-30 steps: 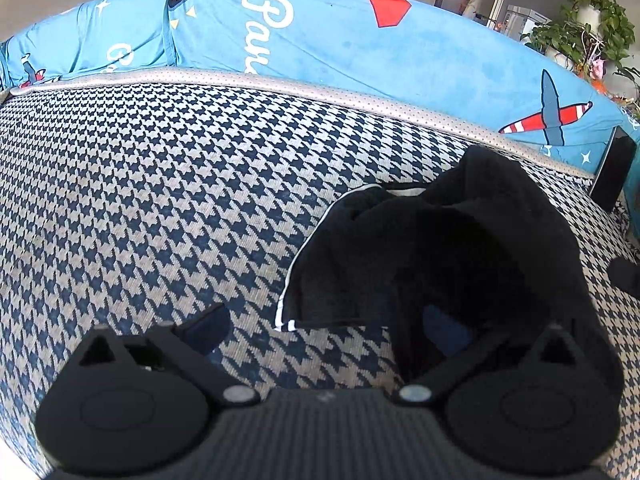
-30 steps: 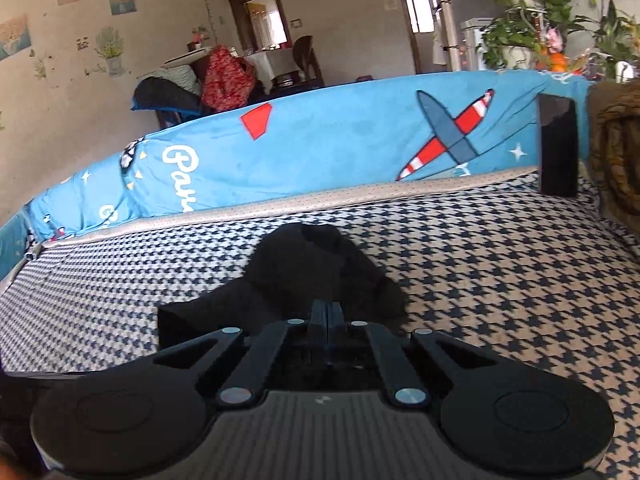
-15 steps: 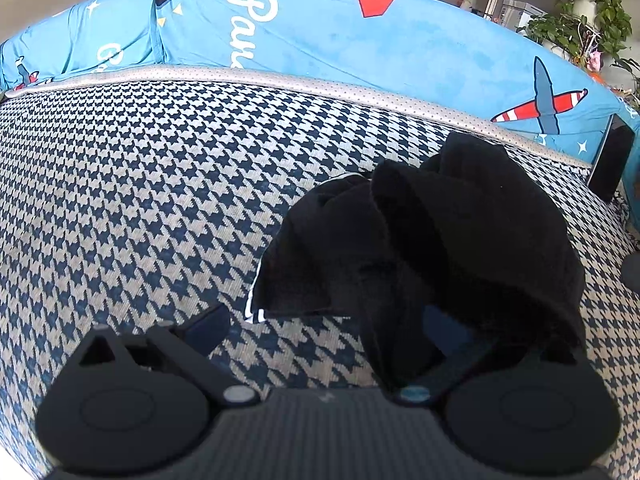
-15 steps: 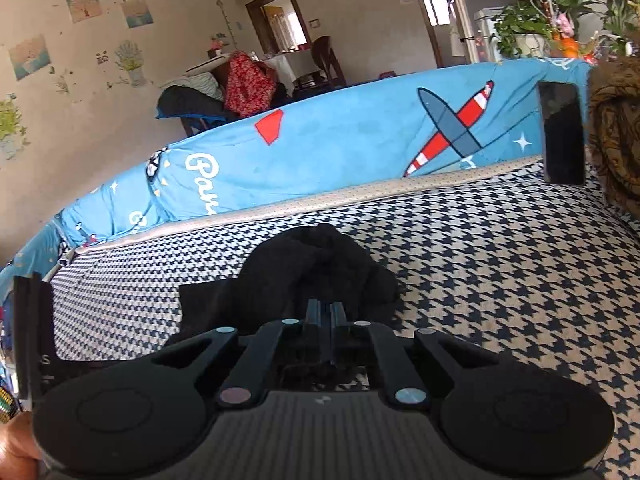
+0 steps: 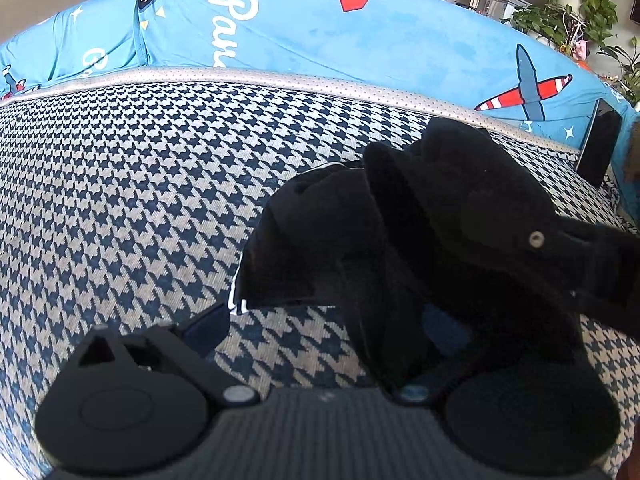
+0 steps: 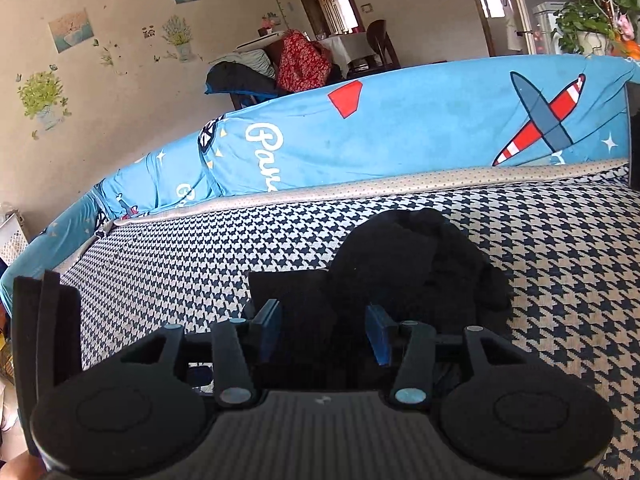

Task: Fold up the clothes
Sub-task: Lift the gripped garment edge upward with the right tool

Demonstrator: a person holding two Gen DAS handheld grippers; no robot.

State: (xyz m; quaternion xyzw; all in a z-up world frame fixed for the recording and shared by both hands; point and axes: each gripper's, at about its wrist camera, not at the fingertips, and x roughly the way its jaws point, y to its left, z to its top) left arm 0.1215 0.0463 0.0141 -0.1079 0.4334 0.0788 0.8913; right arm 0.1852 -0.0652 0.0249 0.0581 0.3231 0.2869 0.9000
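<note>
A black garment (image 5: 440, 208) with a thin white trim lies bunched in a heap on the houndstooth sofa seat (image 5: 140, 200). My left gripper (image 5: 326, 328) stands open at the heap's near edge. A fold of the cloth drapes over its right finger, and its left pad is bare. From the right edge, one of my right gripper's fingers (image 5: 560, 248) reaches onto the heap. In the right wrist view the right gripper (image 6: 323, 332) has its jaws opening. The blue pads stand apart over the near part of the garment (image 6: 412, 256) and do not press it.
A blue cover with aeroplane prints (image 5: 320, 28) drapes the sofa back behind the seat. A black slab (image 5: 600, 140) leans against it at the far right. Potted plants (image 5: 572, 4) stand beyond. A dark upright piece (image 6: 40, 340) sits at the right wrist view's left edge.
The right gripper's jaws, shut before, now stand apart. The garment's flat trimmed part has been gathered up into the heap. The right gripper has come into the left wrist view.
</note>
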